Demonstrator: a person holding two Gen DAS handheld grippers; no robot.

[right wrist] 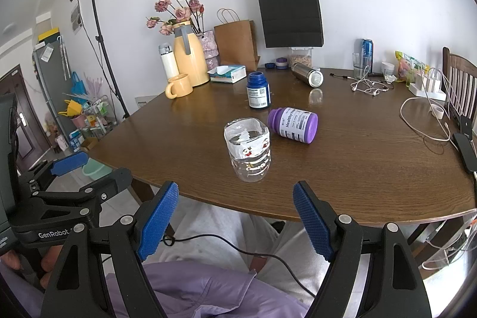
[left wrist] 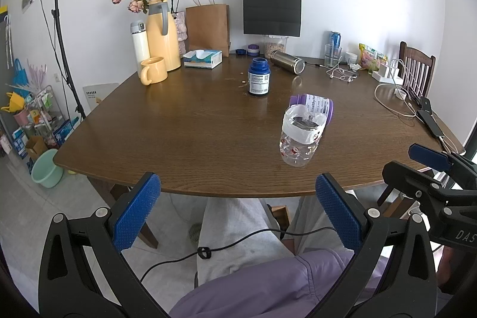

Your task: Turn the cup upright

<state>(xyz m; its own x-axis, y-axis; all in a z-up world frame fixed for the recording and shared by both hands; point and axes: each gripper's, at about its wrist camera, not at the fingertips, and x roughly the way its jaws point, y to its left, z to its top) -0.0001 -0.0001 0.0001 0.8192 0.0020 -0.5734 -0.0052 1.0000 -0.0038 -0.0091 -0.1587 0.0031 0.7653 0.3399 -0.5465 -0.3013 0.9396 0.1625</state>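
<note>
A clear glass cup (left wrist: 299, 139) with a small printed pattern stands on the brown table (left wrist: 179, 139) near its front edge, mouth up; it also shows in the right wrist view (right wrist: 249, 151). My left gripper (left wrist: 235, 210) is open and empty, held off the table's front edge, below and left of the cup. My right gripper (right wrist: 234, 216) is open and empty, just in front of the cup and off the table edge. The right gripper also shows at the right edge of the left wrist view (left wrist: 429, 166).
A purple bottle (right wrist: 293, 124) lies on its side right behind the cup. A blue bottle (right wrist: 258, 91) stands further back. A steel flask (right wrist: 307, 74) lies at the back. A yellow mug (right wrist: 179, 86), jug, tissue box, paper bags, cables (right wrist: 423, 121) and a phone line the back and right.
</note>
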